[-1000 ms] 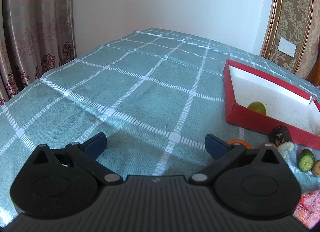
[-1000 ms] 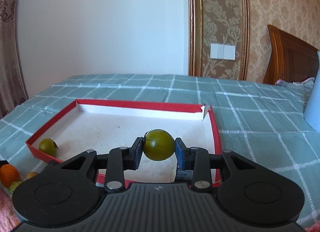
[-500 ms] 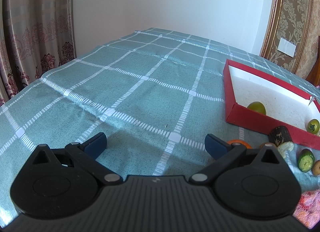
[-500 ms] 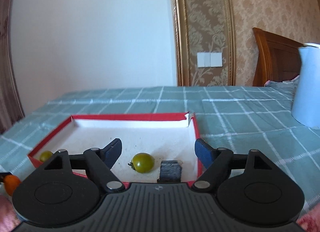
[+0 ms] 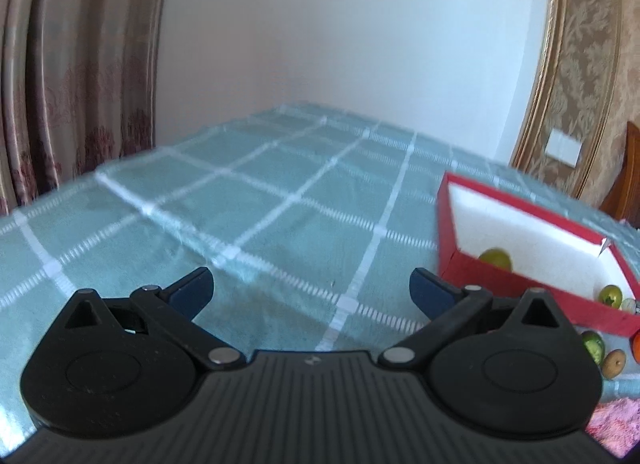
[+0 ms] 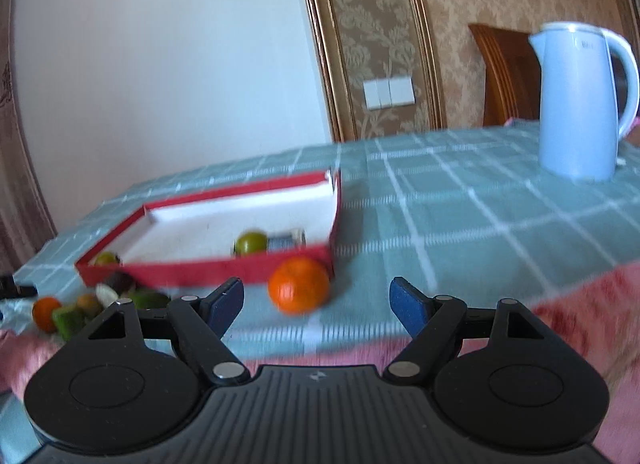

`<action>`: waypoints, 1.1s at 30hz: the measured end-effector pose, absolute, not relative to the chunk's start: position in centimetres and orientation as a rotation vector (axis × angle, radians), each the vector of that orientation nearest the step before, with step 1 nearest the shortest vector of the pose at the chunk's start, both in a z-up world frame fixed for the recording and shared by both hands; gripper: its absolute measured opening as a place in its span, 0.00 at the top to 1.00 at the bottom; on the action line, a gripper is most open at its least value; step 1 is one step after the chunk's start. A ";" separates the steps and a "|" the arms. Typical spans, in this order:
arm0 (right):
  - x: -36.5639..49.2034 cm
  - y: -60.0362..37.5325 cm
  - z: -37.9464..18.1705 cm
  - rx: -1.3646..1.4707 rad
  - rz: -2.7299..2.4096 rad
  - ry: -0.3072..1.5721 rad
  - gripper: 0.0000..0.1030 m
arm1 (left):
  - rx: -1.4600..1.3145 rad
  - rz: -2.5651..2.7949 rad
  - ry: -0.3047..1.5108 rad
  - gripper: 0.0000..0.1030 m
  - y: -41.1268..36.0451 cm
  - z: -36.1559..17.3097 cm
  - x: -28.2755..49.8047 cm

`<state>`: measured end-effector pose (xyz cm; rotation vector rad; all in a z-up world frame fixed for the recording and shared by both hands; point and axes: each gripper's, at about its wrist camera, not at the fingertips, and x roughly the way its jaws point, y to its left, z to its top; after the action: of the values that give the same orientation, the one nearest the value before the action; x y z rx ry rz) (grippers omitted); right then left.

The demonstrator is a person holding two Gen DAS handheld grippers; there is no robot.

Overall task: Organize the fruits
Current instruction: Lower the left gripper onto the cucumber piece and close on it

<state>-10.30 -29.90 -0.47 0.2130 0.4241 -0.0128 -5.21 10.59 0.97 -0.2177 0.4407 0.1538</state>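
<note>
The red box [image 6: 224, 264] is sitting on the bench [image 6: 460, 216] with two green fruits lying inside it: one [image 6: 251, 242] against its near wall beside a small dark object [image 6: 286, 241], the other [image 6: 105, 258] in its left near corner. An orange [image 6: 299, 284] is resting on the checked cloth just outside the box's near right corner. More small fruits [image 6: 72, 310] are clustering by the box's left near corner. The right gripper [image 6: 316, 302] is hovering just short of the orange, its fingers standing wide apart after just opening, with nothing between them. The left gripper [image 5: 311, 289] is hanging left of the box, fingers also spread and gripping nothing. A pale blue kettle [image 6: 580, 100] is standing well right of the box.
</note>
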 end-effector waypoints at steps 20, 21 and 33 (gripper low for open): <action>-10.7 -31.2 -0.9 0.330 0.031 0.421 0.22 | 0.109 -0.156 0.366 0.07 -1.1 1.8 -10.2; -10.7 -31.2 -1.0 0.333 0.032 0.421 0.22 | 0.109 -0.167 0.377 0.10 -1.4 1.7 -10.1; -10.6 -31.3 -1.0 0.356 0.040 0.424 0.22 | 0.065 -0.238 0.474 0.22 -2.8 0.6 -8.6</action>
<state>-10.58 -31.31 -0.98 0.3558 0.4240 0.0398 -8.61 -2.77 0.64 0.0647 0.4735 -0.2384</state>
